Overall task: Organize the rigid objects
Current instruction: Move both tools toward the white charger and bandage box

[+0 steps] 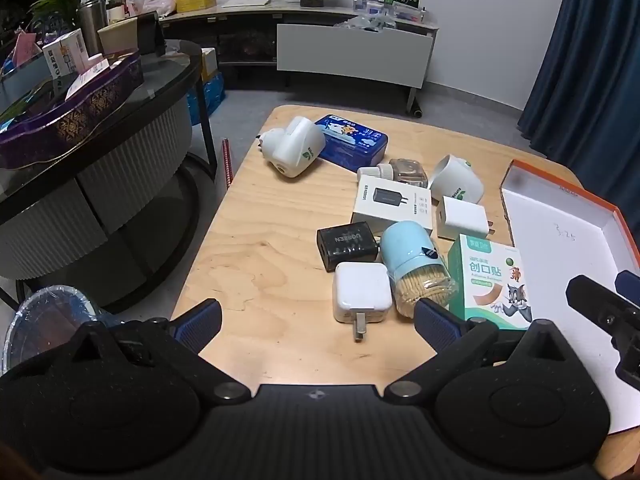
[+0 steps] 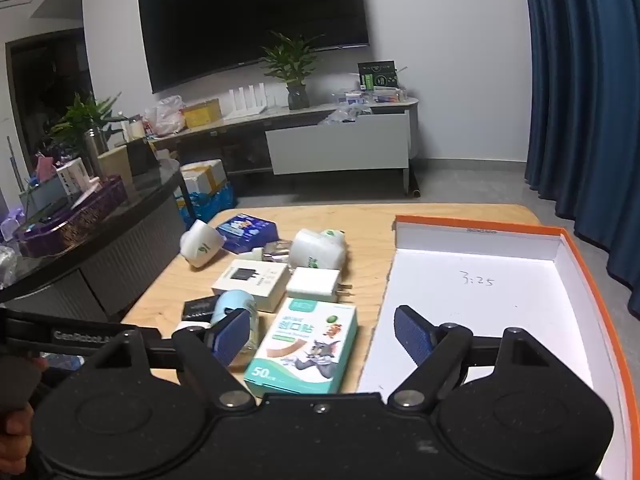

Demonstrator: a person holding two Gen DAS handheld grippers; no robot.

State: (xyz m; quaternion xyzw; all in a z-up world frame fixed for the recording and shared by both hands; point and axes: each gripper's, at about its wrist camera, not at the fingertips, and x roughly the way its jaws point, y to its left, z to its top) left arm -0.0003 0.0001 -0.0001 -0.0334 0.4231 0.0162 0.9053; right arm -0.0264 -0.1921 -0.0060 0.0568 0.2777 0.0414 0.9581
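Observation:
Small rigid items lie on a light wooden table (image 1: 272, 216): a white square charger (image 1: 362, 292), a black charger (image 1: 346, 245), a blue-capped toothpick jar (image 1: 416, 268), a green bandage box (image 1: 490, 280), a white charger box (image 1: 394, 202) and a blue tin (image 1: 352, 142). To the right stands an orange-rimmed white box (image 2: 500, 300), nothing in it. My left gripper (image 1: 316, 320) hovers open just before the white charger. My right gripper (image 2: 320, 332) hangs open above the bandage box (image 2: 306, 350), nothing between its fingers.
Two white plug-in devices (image 1: 294, 148) (image 1: 458, 180), another white adapter (image 1: 462, 218) and a small clear bottle (image 1: 404, 170) lie farther back. A dark round table (image 1: 120, 92) with a purple tray stands left. A TV console and blue curtain lie beyond.

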